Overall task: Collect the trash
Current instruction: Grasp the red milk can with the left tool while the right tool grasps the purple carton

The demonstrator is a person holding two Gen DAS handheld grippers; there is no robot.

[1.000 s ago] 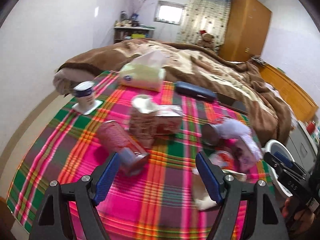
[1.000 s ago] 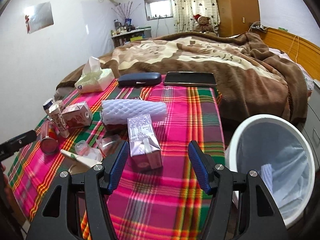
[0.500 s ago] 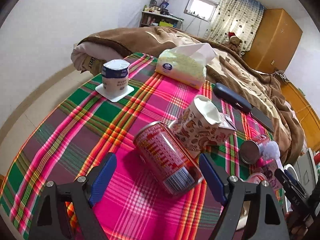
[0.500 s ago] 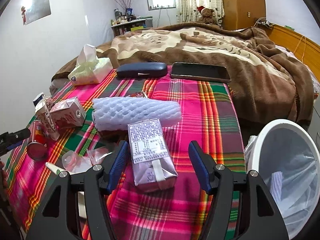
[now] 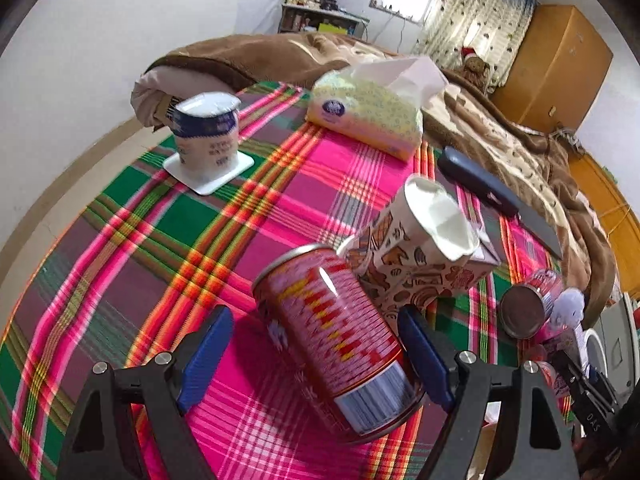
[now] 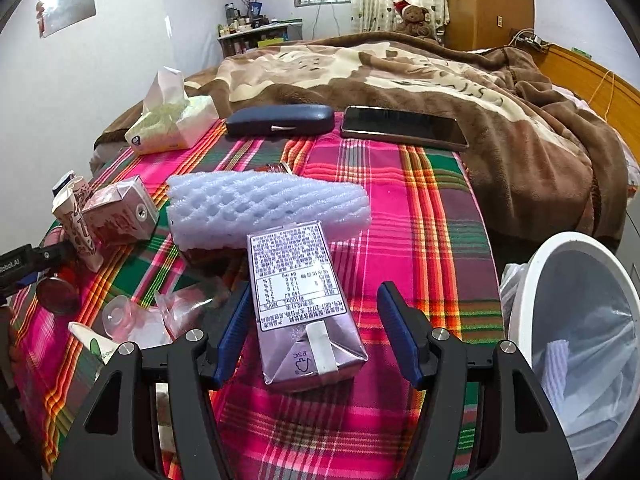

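Plaid cloth [image 5: 132, 240], pink and green, covers the bed, and the left gripper [image 5: 316, 356] hangs over a red can [image 5: 340, 344] lying on its side. Its blue fingers [image 5: 208, 356] stand wide with the can between them; the right pad looks close against the can's end (contact unclear), nothing gripped. A crumpled paper cup [image 5: 420, 252] leans at the can's 1 o'clock. Over on the right gripper [image 6: 312, 332], fingers spread either side of a purple carton [image 6: 300, 300], clear of it. White bin [image 6: 532, 280] waits at 3 o'clock.
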